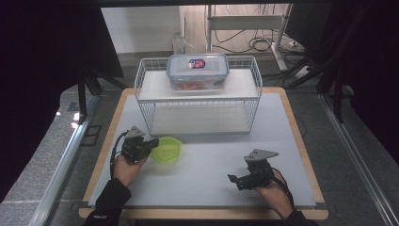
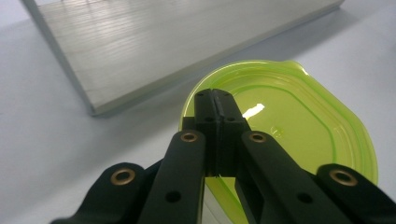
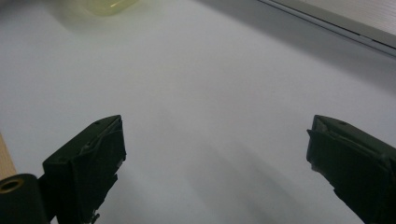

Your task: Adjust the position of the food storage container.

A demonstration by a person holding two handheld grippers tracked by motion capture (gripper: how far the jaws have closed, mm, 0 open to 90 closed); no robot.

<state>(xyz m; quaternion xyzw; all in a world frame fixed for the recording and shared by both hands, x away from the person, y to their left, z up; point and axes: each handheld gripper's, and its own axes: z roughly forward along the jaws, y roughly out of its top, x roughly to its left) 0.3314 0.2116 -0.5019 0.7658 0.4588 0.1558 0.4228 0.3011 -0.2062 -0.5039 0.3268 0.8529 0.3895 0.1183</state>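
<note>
Jaws of the left gripper (image 2: pixel 215 100) are clamped on the near rim of the green lid (image 1: pixel 166 149), low on the desk (image 1: pixel 211 155) before the rack (image 1: pixel 197 96). Right gripper (image 1: pixel 242 180) idles, jaws apart. Next, probably lift toward the box (image 1: pixel 197 70); its label is unreadable.

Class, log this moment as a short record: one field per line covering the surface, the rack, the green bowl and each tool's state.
Surface: grey mat on a wooden table
Rack: white wire shelf, clear lidded container on its top level
Bowl: green plastic bowl, on the mat before the rack
Left tool: jaws shut on the bowl's rim
Right tool: jaws wide open, holding nothing, over bare mat
</note>
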